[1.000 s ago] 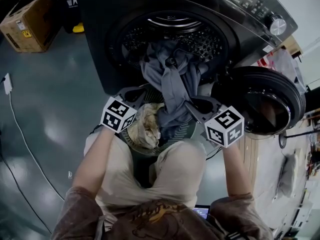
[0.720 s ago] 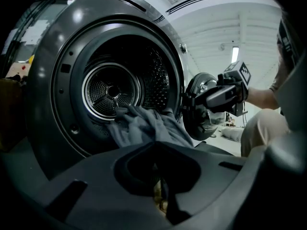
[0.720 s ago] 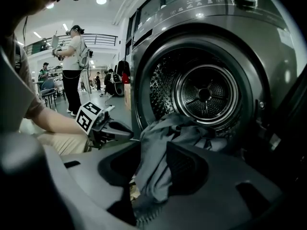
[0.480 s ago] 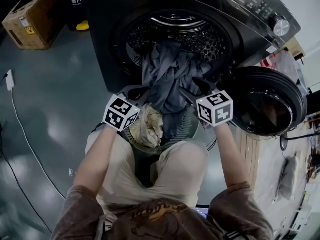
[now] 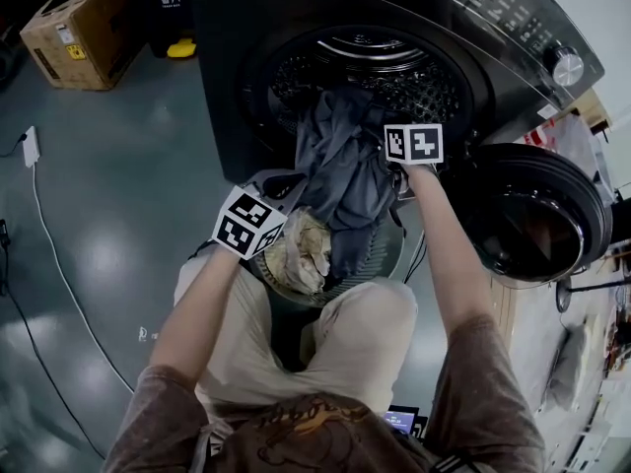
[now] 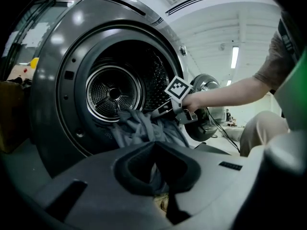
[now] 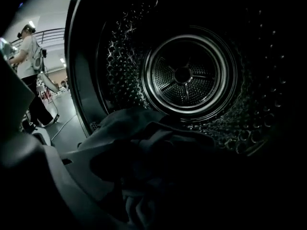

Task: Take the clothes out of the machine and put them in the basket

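Pinching the crumpled grey cloth garment (image 5: 340,170) left of centre, the left gripper (image 6: 154,150) hangs over the round grey basket (image 5: 380,256). The garment spills from the machine's steel drum (image 5: 394,77), where the right gripper (image 6: 158,111), jaws just opening, hovers released above it.

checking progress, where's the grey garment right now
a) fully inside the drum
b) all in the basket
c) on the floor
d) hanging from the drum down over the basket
d: the garment trails out of the drum mouth and down over the basket, so it is neither fully in nor fully out.
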Motion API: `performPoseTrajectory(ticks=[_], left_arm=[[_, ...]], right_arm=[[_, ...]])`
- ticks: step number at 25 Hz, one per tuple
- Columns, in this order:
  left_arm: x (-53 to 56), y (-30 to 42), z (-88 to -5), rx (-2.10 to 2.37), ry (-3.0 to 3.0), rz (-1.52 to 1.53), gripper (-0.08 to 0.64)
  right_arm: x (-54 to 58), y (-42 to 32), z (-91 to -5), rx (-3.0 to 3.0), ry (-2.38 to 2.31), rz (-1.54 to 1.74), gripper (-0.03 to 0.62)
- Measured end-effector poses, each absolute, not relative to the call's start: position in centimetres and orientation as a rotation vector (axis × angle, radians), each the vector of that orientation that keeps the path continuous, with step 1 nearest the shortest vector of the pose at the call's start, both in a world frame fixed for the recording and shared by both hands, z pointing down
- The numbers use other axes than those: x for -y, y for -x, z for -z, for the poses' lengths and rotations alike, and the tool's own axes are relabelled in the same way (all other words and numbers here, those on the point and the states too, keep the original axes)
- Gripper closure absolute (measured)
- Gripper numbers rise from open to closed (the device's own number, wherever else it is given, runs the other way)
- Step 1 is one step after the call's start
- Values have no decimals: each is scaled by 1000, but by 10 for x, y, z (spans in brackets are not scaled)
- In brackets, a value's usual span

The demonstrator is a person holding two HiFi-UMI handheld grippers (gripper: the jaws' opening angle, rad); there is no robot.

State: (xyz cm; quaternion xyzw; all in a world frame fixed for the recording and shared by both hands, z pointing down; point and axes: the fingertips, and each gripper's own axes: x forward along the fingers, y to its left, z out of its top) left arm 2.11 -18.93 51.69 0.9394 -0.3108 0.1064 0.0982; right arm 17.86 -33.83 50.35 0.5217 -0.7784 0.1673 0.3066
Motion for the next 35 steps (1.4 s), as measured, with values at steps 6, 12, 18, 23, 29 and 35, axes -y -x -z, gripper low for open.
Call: performPoseTrajectory(ticks=[6,12,18,23,29,35], left_arm=[[189,-21,-518,919,-2780,-320,555],[189,-21,-521,913,-2783,-336,555],[191,-20,-523,906,-2777,-332,555],[190,-25,-526,880,-2777,-336,555],[192,-29,-528,861,-2782,-334,555],[193,-30,-530,846,-2786,-331,555]], right_arm=[[347,-173,-517,1996,-1347,-469,294],[333,-172,-513,1997,-1308,-435,481],[288,-161,-492,2081,-1200,-364,505],[237,-150,-476,2138,-1111,-329,509],[179,-137,-460,2182,-1016,-283,512],[129,-125,-441,2201,-921,-245,512]])
